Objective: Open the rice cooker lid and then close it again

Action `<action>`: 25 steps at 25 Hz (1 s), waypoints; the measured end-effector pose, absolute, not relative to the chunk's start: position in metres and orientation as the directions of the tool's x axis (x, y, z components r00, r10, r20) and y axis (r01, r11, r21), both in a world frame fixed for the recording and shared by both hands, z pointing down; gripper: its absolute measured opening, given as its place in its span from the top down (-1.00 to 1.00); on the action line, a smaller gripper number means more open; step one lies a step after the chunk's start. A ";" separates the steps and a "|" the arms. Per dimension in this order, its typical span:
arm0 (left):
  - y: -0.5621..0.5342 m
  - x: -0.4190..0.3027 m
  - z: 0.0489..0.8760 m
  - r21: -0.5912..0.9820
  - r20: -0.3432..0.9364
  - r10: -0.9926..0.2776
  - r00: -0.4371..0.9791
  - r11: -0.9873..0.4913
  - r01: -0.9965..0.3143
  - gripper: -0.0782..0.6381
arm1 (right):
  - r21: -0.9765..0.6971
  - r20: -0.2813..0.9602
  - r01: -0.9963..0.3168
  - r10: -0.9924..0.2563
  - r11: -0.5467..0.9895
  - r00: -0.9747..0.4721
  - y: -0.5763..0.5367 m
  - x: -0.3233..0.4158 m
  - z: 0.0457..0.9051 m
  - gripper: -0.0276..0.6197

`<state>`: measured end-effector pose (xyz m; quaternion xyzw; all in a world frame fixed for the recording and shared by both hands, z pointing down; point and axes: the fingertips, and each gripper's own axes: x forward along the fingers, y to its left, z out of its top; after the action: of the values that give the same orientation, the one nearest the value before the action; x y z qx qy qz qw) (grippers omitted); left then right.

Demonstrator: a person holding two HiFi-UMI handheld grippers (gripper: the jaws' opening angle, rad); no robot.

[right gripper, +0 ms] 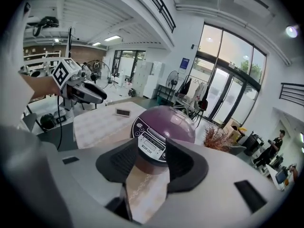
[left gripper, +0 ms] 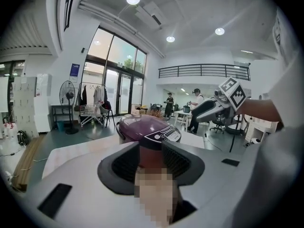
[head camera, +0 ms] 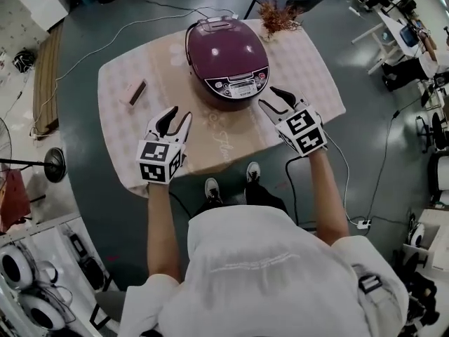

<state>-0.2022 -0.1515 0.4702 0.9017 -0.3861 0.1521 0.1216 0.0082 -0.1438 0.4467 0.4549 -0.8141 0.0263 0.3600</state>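
Standing here watching: the purple rice cooker (head camera: 226, 60) sits toward the far side of the table (head camera: 119, 76), on a pale patterned cloth (head camera: 309, 69), with its lid (head camera: 221, 41) down flat (so closed at this point). Its control panel (head camera: 239, 86) faces the person.

The left gripper (head camera: 175, 119) hovers over the cloth on the near left of the cooker, a little way off it. Its jaws are partly open with nothing between them; you just see the cooker past the gap.

The right gripper (head camera: 276, 99) is just beside the cooker's front right, near the panel but not touching it as far as I can tell. Its jaws are also partly spread and empty.

Other stuff: a small dark slab (head camera: 137, 92) (phone or remote, can't tell) lies left of the cooker, and a dried plant (head camera: 277, 16) stands at the far edge
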 end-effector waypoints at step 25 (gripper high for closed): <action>-0.158 -0.187 0.491 0.104 0.492 -0.776 0.395 -0.398 -0.912 0.34 | 0.192 0.702 -0.267 -0.323 0.944 -0.635 -0.217 -0.040 0.515 0.41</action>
<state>-0.1869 -0.1579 0.4911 0.8149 -0.5177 0.1862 0.1823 -0.0397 -0.2175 0.5151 0.1631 -0.9035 -0.0352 0.3947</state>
